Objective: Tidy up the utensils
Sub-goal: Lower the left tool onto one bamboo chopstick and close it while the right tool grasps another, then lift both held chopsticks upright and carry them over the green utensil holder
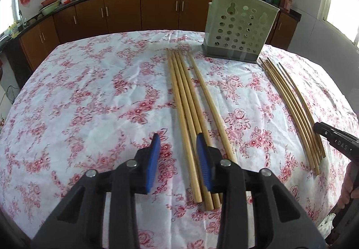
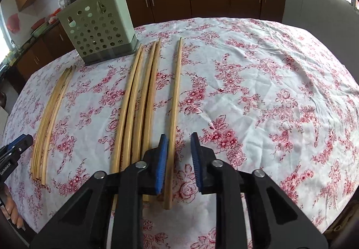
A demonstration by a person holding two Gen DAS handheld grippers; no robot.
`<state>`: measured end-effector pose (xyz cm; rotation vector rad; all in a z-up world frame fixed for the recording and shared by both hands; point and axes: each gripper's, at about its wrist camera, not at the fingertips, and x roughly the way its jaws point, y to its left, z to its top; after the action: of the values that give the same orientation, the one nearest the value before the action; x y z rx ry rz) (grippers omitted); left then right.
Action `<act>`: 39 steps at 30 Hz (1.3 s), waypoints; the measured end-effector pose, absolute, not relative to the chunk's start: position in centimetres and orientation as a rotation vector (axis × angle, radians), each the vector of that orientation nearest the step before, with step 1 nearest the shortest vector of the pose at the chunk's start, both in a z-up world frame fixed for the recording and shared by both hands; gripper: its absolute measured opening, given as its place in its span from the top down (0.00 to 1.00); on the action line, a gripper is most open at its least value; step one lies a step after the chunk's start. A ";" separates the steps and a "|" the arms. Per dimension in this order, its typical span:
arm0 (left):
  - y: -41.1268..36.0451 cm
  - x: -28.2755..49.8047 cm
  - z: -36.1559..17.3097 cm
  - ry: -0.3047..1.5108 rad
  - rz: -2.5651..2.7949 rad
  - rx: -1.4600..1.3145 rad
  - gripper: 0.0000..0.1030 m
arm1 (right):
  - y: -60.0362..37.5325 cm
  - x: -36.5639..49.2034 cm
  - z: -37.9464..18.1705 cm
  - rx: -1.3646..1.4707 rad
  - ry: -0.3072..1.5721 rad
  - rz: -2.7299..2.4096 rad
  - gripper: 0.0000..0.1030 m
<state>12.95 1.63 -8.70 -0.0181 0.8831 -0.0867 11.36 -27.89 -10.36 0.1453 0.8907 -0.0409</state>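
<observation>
On the floral tablecloth (image 1: 89, 92), working left to right: the left gripper (image 1: 178, 159) hangs released, jaws spread and grasping nothing, low over the near ends of the left bundle of chopsticks (image 1: 186, 110). One stick sits between its blue pads (image 1: 154, 154), the others lie under or beyond the right pad, so a squeeze here may catch just one and roll its neighbours aside.

Next, the perforated chopstick holder (image 1: 237, 29) stands upright at the far edge, between the two groups and apart from both. Tilted sticks could jab its wall or tip it.

Further right, the second bundle of chopsticks (image 2: 139, 103) and the lone chopstick (image 2: 175, 103) beside it. The right gripper (image 2: 179, 154) is released too, straddling that loner's near end. It's thin and round, so I'd judge it may twist or slip if pinched this close to its end.
</observation>
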 end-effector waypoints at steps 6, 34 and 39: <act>1.3 13.7 -9.3 0.909 -0.107 -0.019 0.80 | -28.8 11.6 -10.6 0.169 0.886 -0.039 0.92; 5.7 18.6 -9.5 0.901 -0.021 -0.005 0.91 | -31.4 16.4 -10.9 0.107 0.847 -0.107 0.92; 5.4 17.7 -9.6 0.901 -0.029 0.003 0.91 | -31.4 15.5 -11.0 0.113 0.846 -0.091 0.92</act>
<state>17.70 5.37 -9.57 0.0031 0.9013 -0.0290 15.52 -31.42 -10.95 0.1130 0.8457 -0.0914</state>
